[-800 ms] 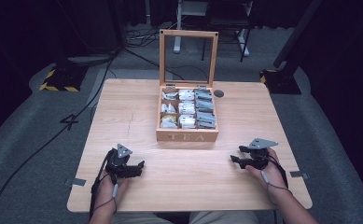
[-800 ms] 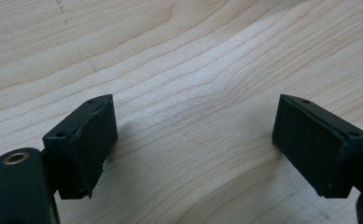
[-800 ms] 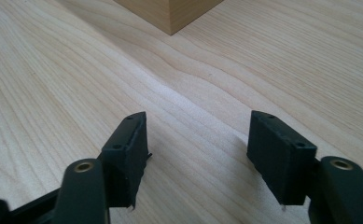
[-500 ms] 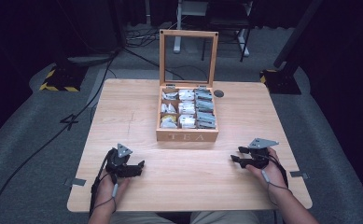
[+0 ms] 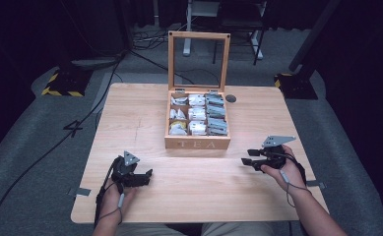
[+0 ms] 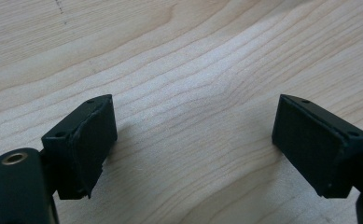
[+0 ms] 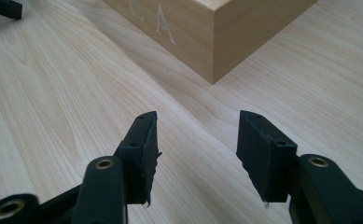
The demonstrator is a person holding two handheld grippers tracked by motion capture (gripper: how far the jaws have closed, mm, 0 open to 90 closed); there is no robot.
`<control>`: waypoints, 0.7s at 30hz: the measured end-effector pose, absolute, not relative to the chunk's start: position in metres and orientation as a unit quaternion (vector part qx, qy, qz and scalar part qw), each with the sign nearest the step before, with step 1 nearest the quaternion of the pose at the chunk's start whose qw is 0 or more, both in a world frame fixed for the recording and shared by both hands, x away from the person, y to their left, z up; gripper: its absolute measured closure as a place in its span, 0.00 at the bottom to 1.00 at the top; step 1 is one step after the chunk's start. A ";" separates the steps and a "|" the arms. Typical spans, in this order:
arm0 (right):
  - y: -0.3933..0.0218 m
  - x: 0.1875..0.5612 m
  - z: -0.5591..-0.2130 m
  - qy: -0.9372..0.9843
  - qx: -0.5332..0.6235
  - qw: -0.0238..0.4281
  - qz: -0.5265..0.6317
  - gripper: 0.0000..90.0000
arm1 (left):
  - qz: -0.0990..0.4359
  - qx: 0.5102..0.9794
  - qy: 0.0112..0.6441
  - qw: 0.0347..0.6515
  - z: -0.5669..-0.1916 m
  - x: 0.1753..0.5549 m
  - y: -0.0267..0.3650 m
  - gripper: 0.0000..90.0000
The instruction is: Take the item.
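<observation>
The tea box (image 5: 197,120) stands open at the middle of the counter (image 5: 130,113), lid upright, sachets (image 5: 197,114) filling its compartments. Both tongs rest empty in front of it with jaws parted: the left tongs (image 5: 147,178) well off its front left corner, the right tongs (image 5: 246,160) nearer its front right corner. The sachets are packed tight, so a reach from so low could knock the front wall and shove the box, or pinch two sachets together.

Dark cabled studio, hazard-striped base (image 5: 61,83)
</observation>
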State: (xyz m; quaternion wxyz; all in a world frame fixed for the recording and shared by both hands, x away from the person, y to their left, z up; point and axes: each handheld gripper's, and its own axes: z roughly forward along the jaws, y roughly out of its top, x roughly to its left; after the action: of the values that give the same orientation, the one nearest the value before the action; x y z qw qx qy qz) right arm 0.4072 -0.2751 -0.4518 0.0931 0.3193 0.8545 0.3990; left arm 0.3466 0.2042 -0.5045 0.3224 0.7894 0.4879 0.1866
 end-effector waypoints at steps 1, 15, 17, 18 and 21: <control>-0.274 0.409 -0.448 0.855 0.315 0.094 0.400 0.54 | 0.186 0.789 0.488 0.322 -0.505 0.347 0.204 0.16; -0.256 0.428 -0.404 0.864 0.286 0.089 0.405 0.61 | 0.186 0.787 0.492 0.324 -0.505 0.344 0.206 0.17; -0.252 0.432 -0.399 0.863 0.281 0.087 0.410 0.63 | 0.187 0.786 0.492 0.324 -0.505 0.344 0.206 0.17; -0.250 0.434 -0.397 0.864 0.278 0.088 0.411 0.64 | 0.188 0.786 0.492 0.323 -0.505 0.344 0.206 0.17; -0.243 0.442 -0.392 0.862 0.275 0.089 0.416 0.64 | 0.189 0.787 0.492 0.322 -0.504 0.344 0.206 0.16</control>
State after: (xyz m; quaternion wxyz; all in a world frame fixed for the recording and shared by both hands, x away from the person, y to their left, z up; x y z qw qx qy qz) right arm 0.4420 -0.2432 -0.3923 0.0889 0.2748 0.8625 0.4156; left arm 0.3437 0.2063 -0.5044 0.3218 0.7866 0.4919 0.1891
